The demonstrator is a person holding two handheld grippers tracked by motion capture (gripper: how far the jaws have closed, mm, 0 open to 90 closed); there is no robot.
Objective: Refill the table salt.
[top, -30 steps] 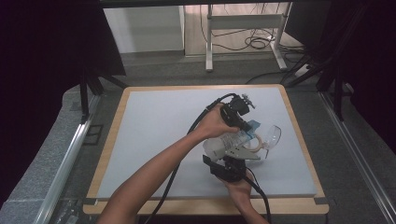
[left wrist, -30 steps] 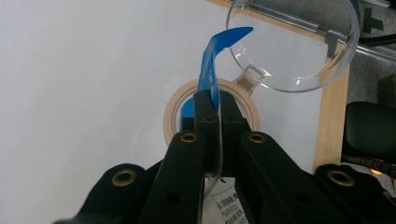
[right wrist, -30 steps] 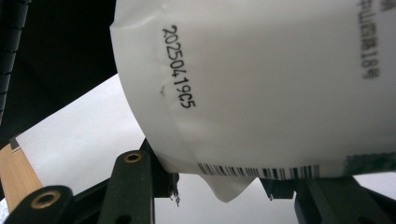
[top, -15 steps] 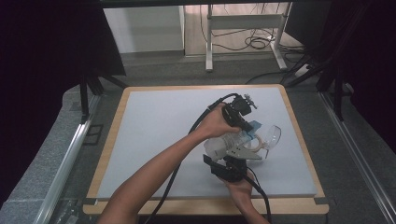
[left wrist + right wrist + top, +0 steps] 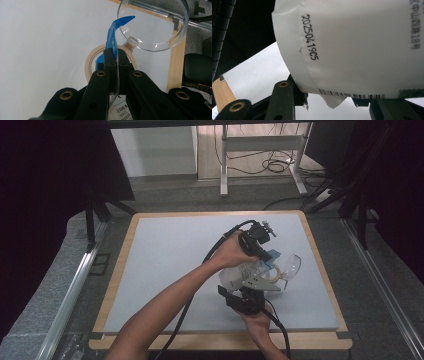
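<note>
On my high view the left arm comes in from the near left edge and reaches across to the right half of the table (image 5: pixel 165 250), which is a pale sheet on a wooden board. My left gripper (image 5: pixel 261 249) sits at the far end of that reach, and its jaws are pinched tight on a blue strip (image 5: pixel 113 37) with a thin clear film edge running between the pads. In the left gripper view the strip curls up and away from the jaws toward a clear dish (image 5: pixel 152 25), and a tape roll (image 5: pixel 90 62) lies flat on the sheet just behind the jaws, touching the dish's small tab (as far as I can tell)

Just to the right and nearer to me, my right gripper (image 5: pixel 247 292) holds the bag (image 5: pixel 240 275), a white-labelled plastic pouch, about midway between fully closed and fully wide. In the right gripper view the bag (image 5: pixel 352 45) spans the gap between the two jaws, with a printed date code and a barcode along its lower edge

The bag is lifted between the two grippers, right of the table's centre, and the dish (image 5: pixel 289 267) rests on the sheet just to its right
</note>
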